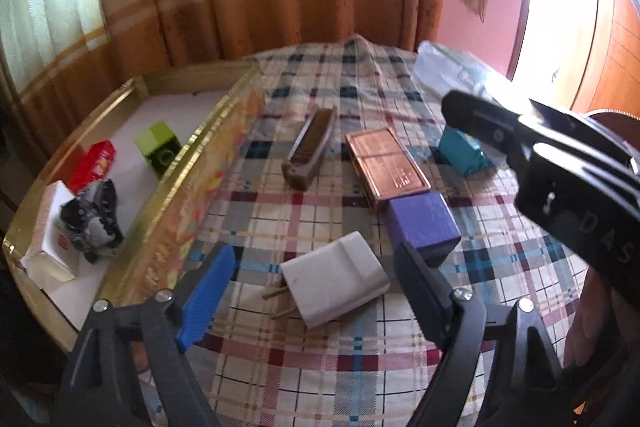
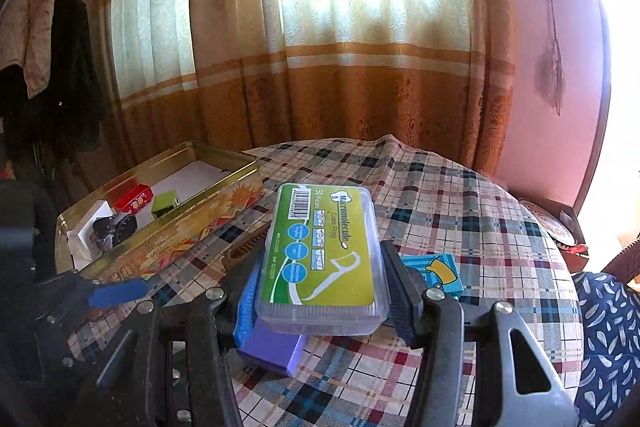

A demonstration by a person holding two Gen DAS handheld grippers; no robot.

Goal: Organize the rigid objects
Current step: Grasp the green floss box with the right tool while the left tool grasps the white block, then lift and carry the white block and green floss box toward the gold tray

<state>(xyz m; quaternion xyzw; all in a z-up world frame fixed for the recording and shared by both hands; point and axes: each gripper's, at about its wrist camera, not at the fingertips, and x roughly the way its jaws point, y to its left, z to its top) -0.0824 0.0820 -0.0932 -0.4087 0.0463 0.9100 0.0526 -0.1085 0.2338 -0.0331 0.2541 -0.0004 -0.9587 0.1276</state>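
Here the left gripper (image 1: 308, 291), jaws open astride the white plug (image 1: 336, 279), should close squarely; right gripper (image 2: 320, 291) clamps the floss box (image 2: 320, 255).

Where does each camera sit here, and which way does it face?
Left wrist: on the left gripper, looking down over a white charger lying between its open fingers, toward the curtain; the right gripper shows at right.
Right wrist: on the right gripper, facing the same curtain; its fingers clamp a floss box; the left gripper's blue finger shows at left.
Shared: gold tin, purple box, teal box, checked cloth.
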